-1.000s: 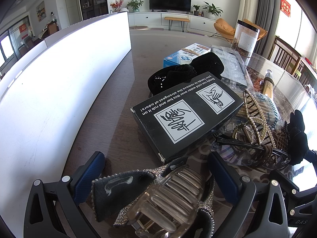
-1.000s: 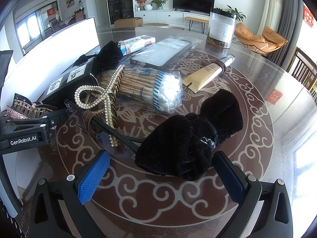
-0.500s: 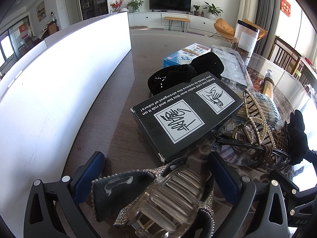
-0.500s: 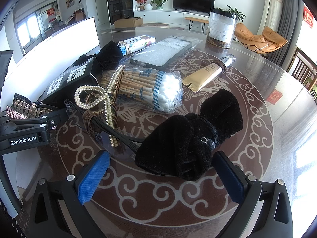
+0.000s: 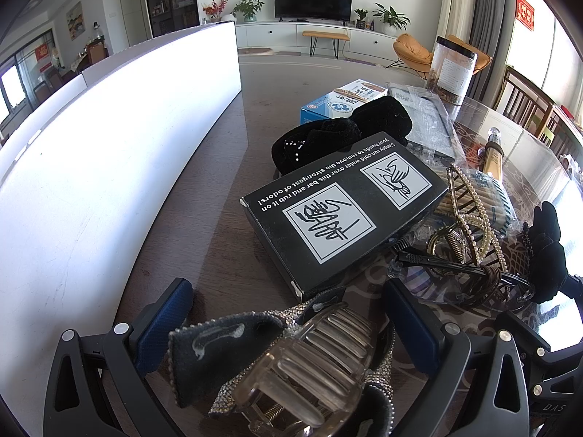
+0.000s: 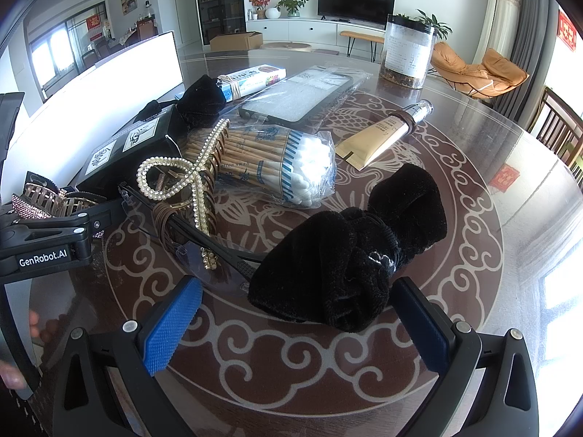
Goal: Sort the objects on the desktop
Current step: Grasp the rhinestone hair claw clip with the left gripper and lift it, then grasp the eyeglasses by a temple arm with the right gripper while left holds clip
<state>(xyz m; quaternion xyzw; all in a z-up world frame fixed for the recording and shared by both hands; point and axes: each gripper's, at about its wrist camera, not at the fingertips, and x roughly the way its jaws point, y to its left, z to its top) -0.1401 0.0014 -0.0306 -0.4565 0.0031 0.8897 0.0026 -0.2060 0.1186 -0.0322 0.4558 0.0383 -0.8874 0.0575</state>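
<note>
In the left wrist view my left gripper (image 5: 288, 318) is open, its blue pads on either side of a rhinestone bow hair claw (image 5: 291, 367) lying on the table, touching neither. Just beyond it lies a black box (image 5: 342, 211), and behind that a black velvet bow (image 5: 342, 134). In the right wrist view my right gripper (image 6: 295, 324) is open around a second black velvet bow (image 6: 357, 244), which rests on the glass tabletop (image 6: 473, 196). A pearl hair claw (image 6: 196, 174) and glasses (image 6: 218, 251) lie to its left.
A bag of cotton swabs (image 6: 284, 160), a cream tube (image 6: 382, 134), a bagged phone case (image 6: 302, 91), a blue box (image 5: 342, 100) and a clear jar (image 6: 406, 54) crowd the far table. A tall white panel (image 5: 109, 145) runs along the left.
</note>
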